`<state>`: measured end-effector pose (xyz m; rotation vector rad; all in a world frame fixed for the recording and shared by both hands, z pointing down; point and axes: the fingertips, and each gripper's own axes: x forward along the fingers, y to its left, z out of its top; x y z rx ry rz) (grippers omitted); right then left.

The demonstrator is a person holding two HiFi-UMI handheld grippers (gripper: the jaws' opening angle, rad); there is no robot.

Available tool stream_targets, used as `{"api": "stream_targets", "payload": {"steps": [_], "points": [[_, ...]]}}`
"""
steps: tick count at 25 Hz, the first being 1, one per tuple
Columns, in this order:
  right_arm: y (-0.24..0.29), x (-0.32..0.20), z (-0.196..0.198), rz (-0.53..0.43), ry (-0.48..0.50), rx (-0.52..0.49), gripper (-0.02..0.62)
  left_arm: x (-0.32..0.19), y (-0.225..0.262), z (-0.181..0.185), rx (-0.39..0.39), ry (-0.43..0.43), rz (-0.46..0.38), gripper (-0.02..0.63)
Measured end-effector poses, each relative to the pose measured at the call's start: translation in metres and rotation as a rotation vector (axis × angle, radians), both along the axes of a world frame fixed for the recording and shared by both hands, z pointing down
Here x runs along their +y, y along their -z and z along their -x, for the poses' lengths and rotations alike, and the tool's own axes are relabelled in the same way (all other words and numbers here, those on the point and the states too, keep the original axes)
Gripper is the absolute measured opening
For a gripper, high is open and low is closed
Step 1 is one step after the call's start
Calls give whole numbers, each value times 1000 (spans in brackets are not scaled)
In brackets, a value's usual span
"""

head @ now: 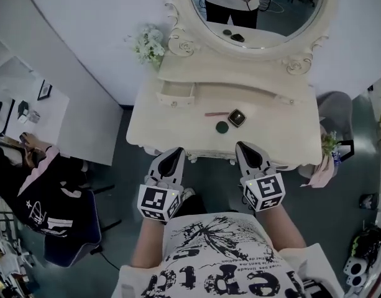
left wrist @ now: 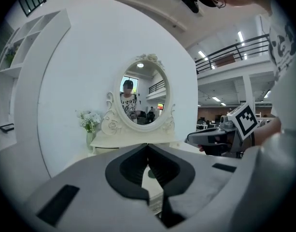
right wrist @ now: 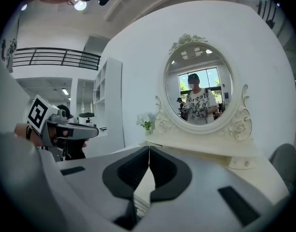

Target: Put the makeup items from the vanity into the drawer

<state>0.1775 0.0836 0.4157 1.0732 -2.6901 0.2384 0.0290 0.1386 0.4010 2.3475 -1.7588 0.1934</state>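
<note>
Both arms reach forward side by side, the left gripper (head: 175,154) and right gripper (head: 246,149) fully closed and empty, just short of the surface (head: 283,135); makeup items (head: 237,117) lie there beside the open drawer (head: 176,92)

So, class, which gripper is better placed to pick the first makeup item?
Right, probably: the right gripper sits nearest the square compact and round green item; the left gripper lines up with the open drawer instead. Both are shut, empty.
</note>
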Motion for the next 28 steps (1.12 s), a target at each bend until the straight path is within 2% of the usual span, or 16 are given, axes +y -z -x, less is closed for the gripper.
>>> {"api": "stream_targets", "payload": {"steps": [5, 11, 20, 26, 27, 28], "points": [[4, -28, 41, 26, -90, -7, 17, -31, 4, 50, -9, -81, 19, 20], [-11, -59, 56, 60, -136, 39, 17, -67, -7, 78, 18, -98, 44, 20], [-73, -132, 15, 199, -199, 139, 18, -147, -47, 54, 19, -173, 126, 20], [-122, -163, -2, 307, -148, 203, 22, -195, -67, 36, 15, -197, 158, 19], [-130, -166, -3, 317, -127, 215, 43, -200, -72, 34, 17, -196, 165, 19], [-138, -168, -2, 331, -101, 227, 122, -204, -77, 33, 19, -193, 172, 19]]}}
